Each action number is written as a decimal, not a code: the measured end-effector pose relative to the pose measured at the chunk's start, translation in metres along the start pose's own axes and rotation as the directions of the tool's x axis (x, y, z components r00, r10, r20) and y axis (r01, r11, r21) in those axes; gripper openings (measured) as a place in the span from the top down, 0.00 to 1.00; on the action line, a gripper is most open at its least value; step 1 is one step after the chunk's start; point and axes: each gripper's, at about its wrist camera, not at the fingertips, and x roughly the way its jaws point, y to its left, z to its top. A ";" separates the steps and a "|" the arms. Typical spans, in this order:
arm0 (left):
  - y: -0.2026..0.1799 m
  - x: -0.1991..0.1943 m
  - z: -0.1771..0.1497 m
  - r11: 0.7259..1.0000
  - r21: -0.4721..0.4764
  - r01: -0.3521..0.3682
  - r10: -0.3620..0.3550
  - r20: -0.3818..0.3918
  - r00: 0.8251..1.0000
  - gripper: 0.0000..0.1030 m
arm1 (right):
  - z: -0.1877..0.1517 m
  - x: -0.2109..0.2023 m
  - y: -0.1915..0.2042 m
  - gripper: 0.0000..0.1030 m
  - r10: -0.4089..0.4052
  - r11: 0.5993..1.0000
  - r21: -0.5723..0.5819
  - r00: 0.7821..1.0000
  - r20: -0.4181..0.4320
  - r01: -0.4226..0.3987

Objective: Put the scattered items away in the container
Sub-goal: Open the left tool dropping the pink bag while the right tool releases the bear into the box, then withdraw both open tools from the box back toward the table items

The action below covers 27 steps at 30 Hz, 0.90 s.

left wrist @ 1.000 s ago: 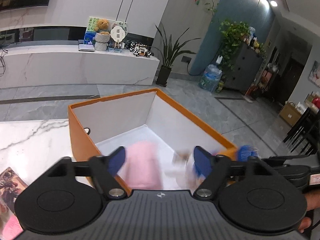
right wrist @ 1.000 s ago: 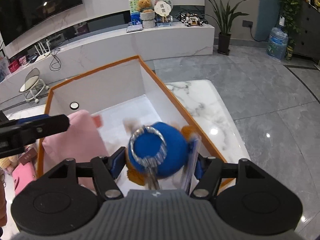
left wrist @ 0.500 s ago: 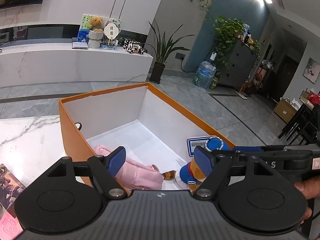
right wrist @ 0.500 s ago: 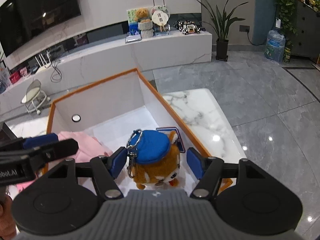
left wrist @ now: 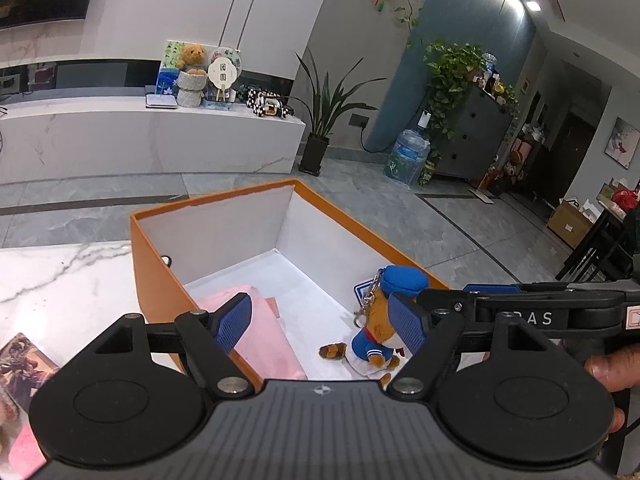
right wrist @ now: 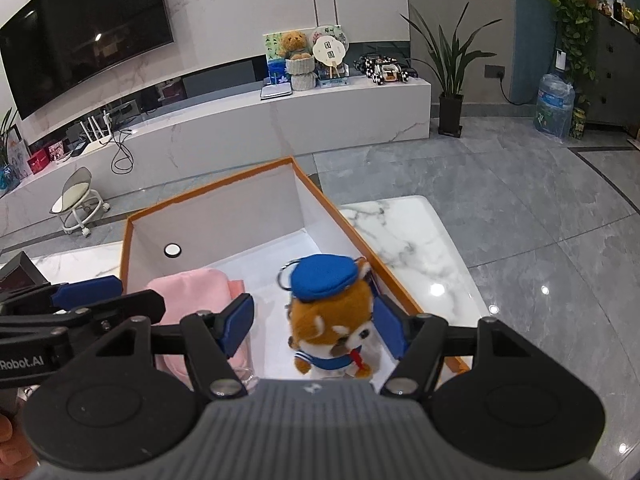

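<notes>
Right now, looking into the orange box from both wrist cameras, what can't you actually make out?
- Left wrist view: the near end of the orange box floor, hidden by the left gripper body.
- Left wrist view: the printed card on the table, cut off by the frame edge.
- Right wrist view: the plush toy feet, hidden by the right gripper body.
- Right wrist view: the pink cloth, partly covered by the left gripper.

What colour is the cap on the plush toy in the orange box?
Blue; the plush toy's cap shows best in the right wrist view.

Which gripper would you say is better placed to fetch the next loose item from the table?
Left, probably. The left gripper is open and empty, and the card lies on the marble table on its side; none shows near the right gripper.
</notes>
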 end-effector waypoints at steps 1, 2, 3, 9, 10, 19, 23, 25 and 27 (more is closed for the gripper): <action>0.001 -0.003 0.000 1.000 0.000 -0.002 0.002 0.004 1.000 0.14 | 0.000 -0.002 0.002 0.33 0.002 1.000 -0.003 1.000 0.002 -0.002; 0.001 -0.007 0.000 1.000 0.000 -0.005 0.005 0.008 1.000 0.14 | 0.001 -0.003 0.004 0.33 0.004 1.000 -0.006 1.000 0.005 -0.004; 0.002 -0.010 0.001 1.000 0.000 -0.007 0.007 0.012 1.000 0.14 | 0.001 -0.005 0.006 0.33 0.006 1.000 -0.009 1.000 0.007 -0.006; 0.008 -0.030 0.002 1.000 -0.011 -0.020 0.020 0.033 0.999 0.14 | 0.004 -0.015 0.019 0.33 0.017 0.999 -0.029 1.000 0.022 -0.016; 0.009 -0.033 0.001 1.000 -0.012 -0.022 0.022 0.035 0.999 0.14 | 0.004 -0.016 0.021 0.33 0.017 0.999 -0.033 1.000 0.024 -0.017; 0.032 -0.071 0.006 0.997 -0.037 -0.073 0.075 0.075 0.994 0.14 | 0.007 -0.021 0.041 0.33 0.027 0.997 -0.073 0.999 0.027 -0.025; 0.047 -0.090 0.008 0.994 -0.062 -0.094 0.100 0.092 0.991 0.14 | 0.007 -0.019 0.049 0.33 0.028 0.996 -0.089 0.999 0.025 -0.026; 0.053 -0.098 0.008 0.992 -0.067 -0.105 0.111 0.096 0.989 0.14 | 0.007 -0.018 0.054 0.33 0.032 0.995 -0.099 0.999 0.024 -0.029; 0.058 -0.107 0.009 0.990 -0.072 -0.120 0.126 0.101 0.987 0.14 | 0.008 -0.018 0.058 0.33 0.034 0.994 -0.107 0.999 0.023 -0.031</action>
